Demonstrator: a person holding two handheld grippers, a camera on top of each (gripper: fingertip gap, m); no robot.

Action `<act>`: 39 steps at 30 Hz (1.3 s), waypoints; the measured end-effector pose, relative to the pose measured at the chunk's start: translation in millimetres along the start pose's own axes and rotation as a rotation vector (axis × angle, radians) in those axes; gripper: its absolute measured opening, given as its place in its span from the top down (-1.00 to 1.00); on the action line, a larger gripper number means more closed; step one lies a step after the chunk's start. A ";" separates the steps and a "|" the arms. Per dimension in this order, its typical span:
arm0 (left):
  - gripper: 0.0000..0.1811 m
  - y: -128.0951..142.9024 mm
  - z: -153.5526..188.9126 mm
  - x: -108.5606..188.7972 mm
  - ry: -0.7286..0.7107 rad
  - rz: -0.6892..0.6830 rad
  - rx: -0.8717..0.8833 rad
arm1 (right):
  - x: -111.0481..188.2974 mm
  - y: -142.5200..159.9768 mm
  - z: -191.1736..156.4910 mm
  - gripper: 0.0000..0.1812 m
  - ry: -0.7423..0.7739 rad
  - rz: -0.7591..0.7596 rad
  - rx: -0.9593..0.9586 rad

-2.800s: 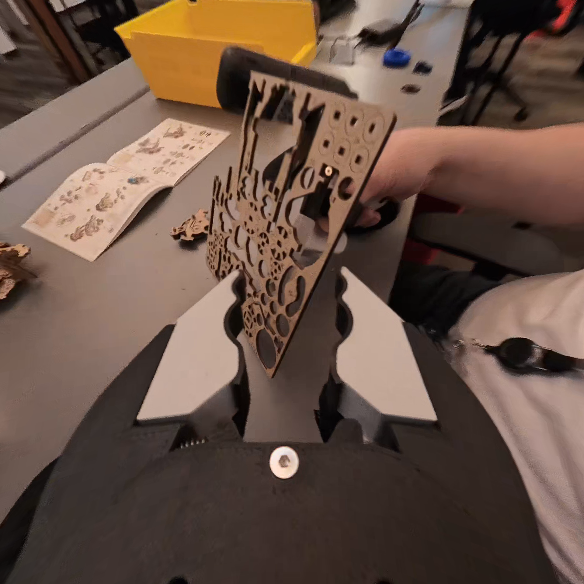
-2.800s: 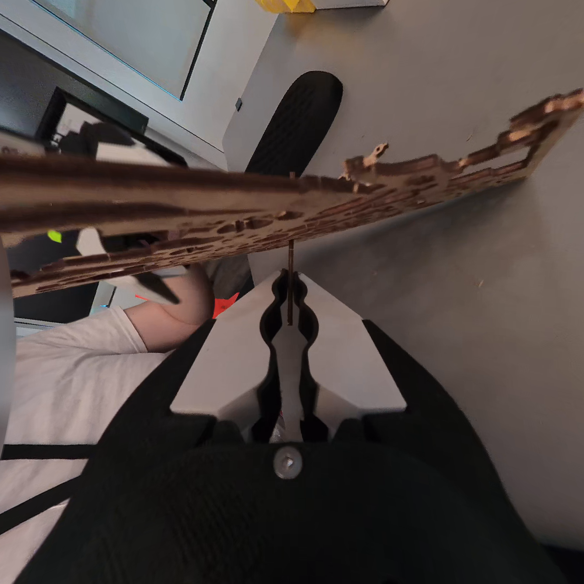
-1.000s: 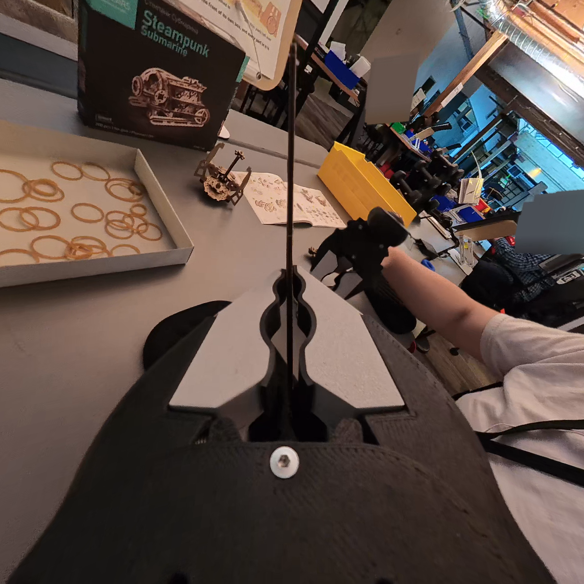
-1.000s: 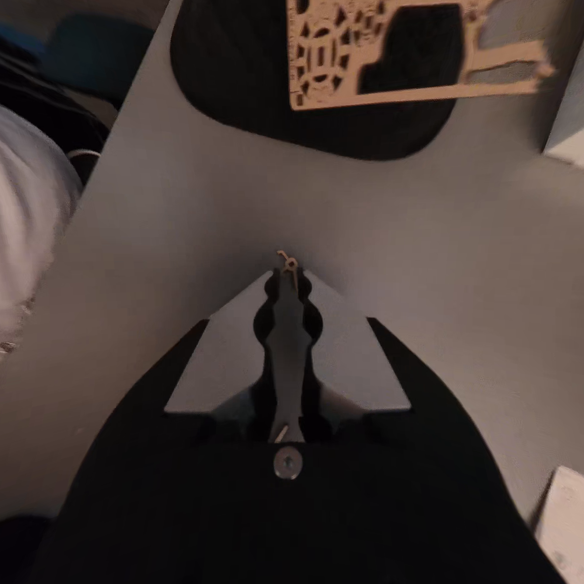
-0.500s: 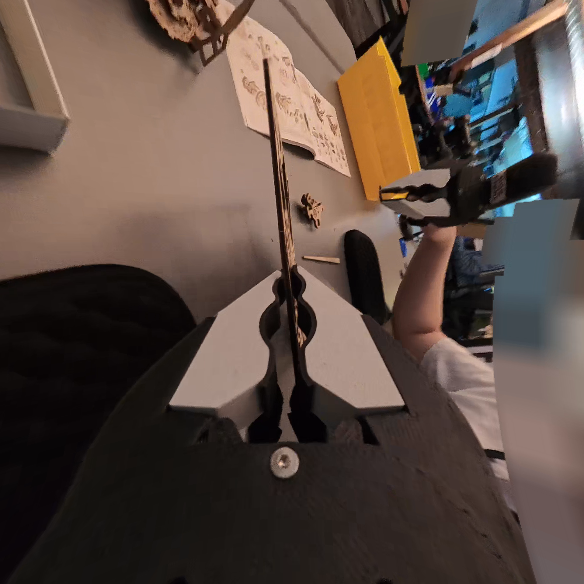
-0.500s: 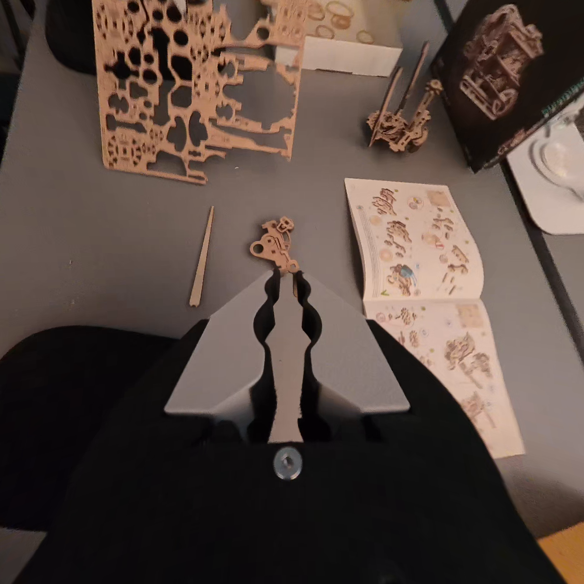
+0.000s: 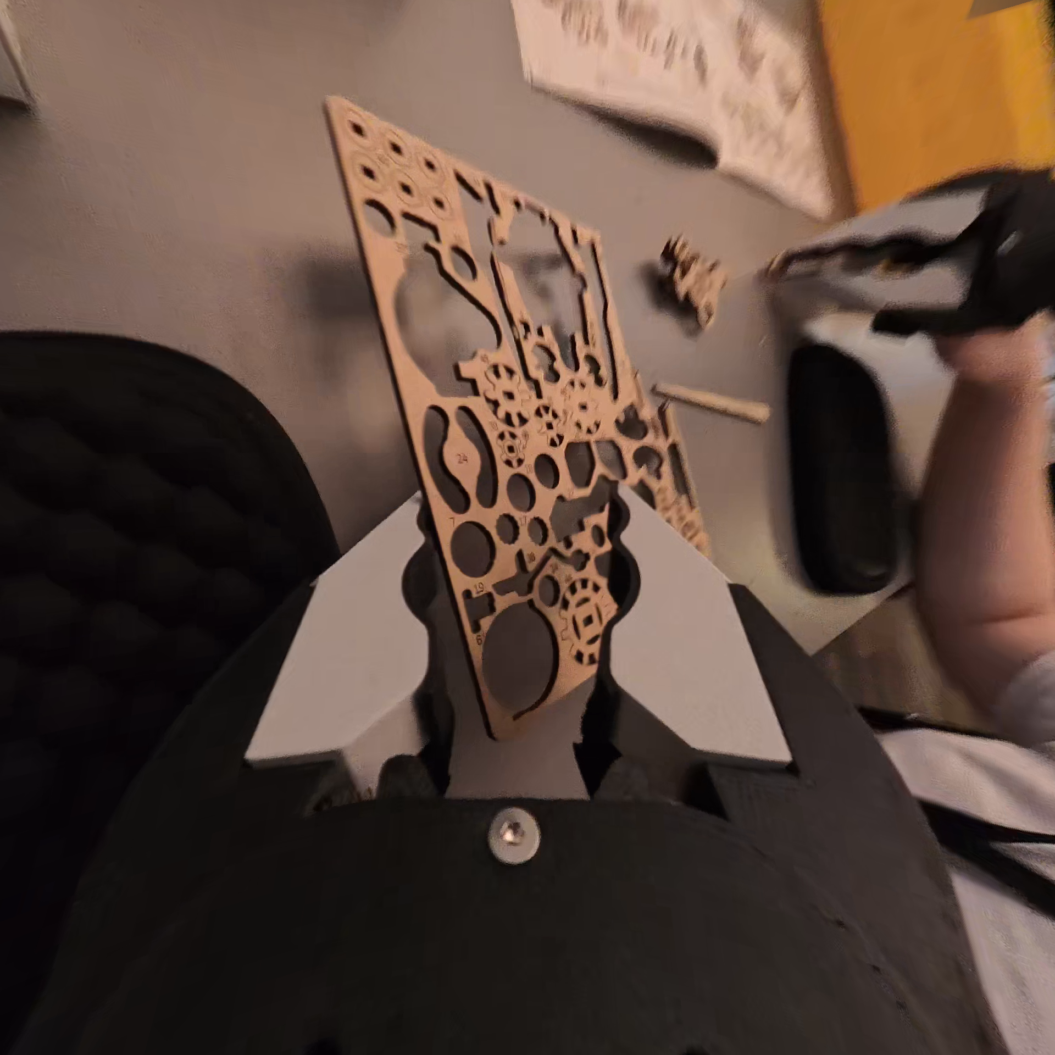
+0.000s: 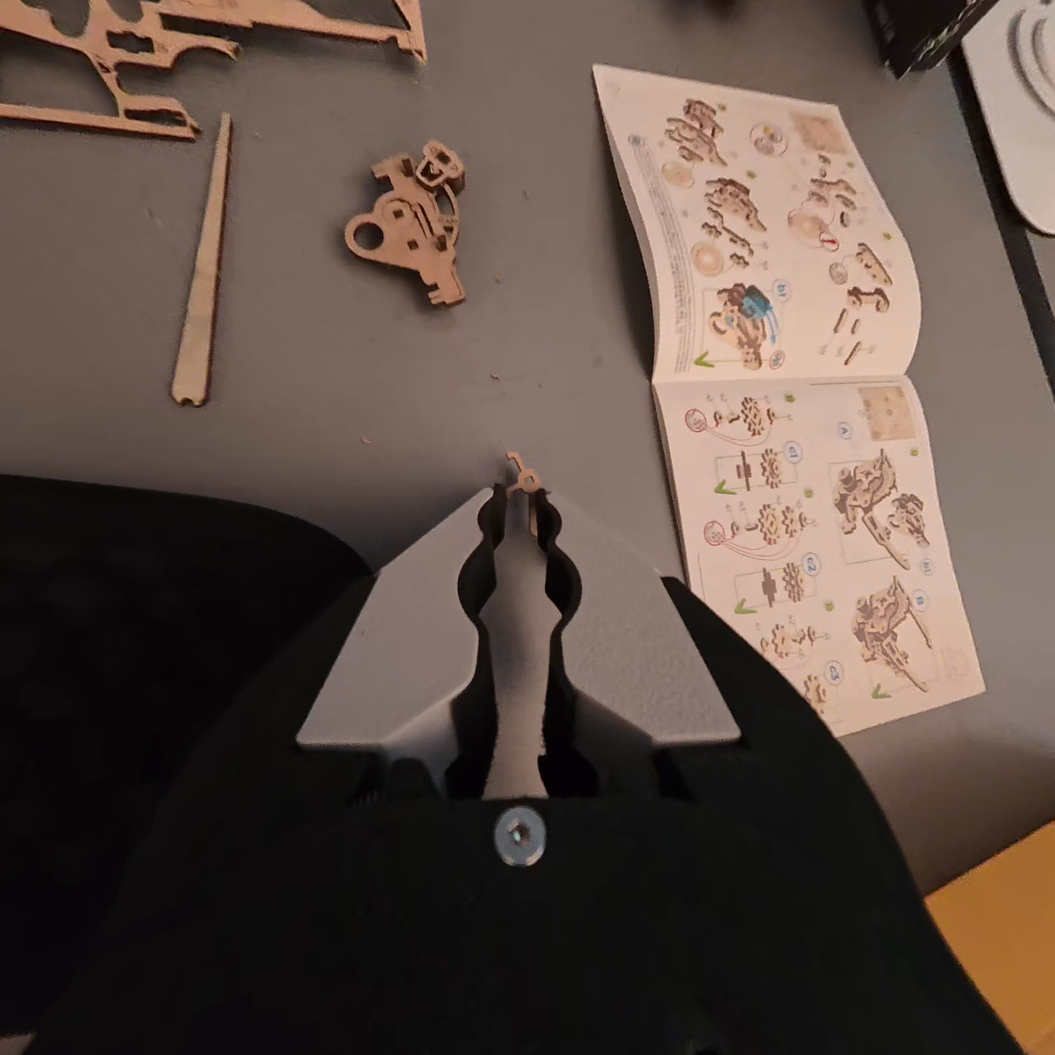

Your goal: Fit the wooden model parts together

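Over on the left, the left gripper point(image 7: 516, 516) has its fingers point(image 7: 365, 639) spread apart, and the wooden parts sheet point(image 7: 502, 365) stands tilted in the gap between them, its lower corner down near the palm; whether either finger touches it, I cannot tell. One sheet, full of cut-out holes and a few gears not yet punched out. A black foam pad point(image 7: 131, 514) lies to its left on the grey bench point(image 7: 171, 200).

Moving right on the bench in the right wrist view: one tapered wooden stick point(image 8: 202, 268) lies flat, well apart from the fingers. Just beyond it sits one small half-built wooden assembly point(image 8: 408, 228), flat on the bench, nothing between it and the gripper.

Now the right gripper point(image 8: 522, 494): its fingers point(image 8: 628, 645) are pinched together at the tips on a tiny wooden hook piece point(image 8: 524, 476), which pokes out past the tips above the bench, short of the assembly.

Further right, one open instruction booklet point(image 8: 788, 371) lies flat beside the gripper, and a yellow bin point(image 8: 1005, 936) corner shows at the lower right edge.
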State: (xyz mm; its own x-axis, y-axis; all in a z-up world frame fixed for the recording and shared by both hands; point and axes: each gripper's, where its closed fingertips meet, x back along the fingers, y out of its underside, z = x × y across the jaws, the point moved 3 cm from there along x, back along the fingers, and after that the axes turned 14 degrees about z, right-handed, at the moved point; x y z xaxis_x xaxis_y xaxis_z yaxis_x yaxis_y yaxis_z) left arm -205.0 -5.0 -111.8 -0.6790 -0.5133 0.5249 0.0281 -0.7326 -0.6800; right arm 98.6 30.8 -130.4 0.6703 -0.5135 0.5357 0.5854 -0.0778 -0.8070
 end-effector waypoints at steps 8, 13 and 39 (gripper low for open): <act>0.37 10.9 -17.9 3.9 -0.148 -0.191 -0.334 | -2.9 5.1 3.9 0.92 0.010 0.031 -0.031; 0.28 14.4 -10.7 3.3 -0.096 -0.255 -0.369 | -5.0 4.9 6.3 0.92 0.030 0.040 -0.051; 0.39 -167.3 58.4 -88.7 0.416 0.398 -0.540 | -20.0 -15.8 -7.1 0.77 -0.032 0.124 -0.104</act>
State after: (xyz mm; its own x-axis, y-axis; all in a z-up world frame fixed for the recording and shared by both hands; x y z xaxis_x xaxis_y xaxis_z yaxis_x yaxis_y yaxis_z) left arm -106.6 137.0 -14.7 -0.9143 -0.4041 0.0278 0.0390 -0.1561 -0.9870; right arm 72.7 36.2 -130.1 0.7494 -0.4975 0.4369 0.4480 -0.1050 -0.8879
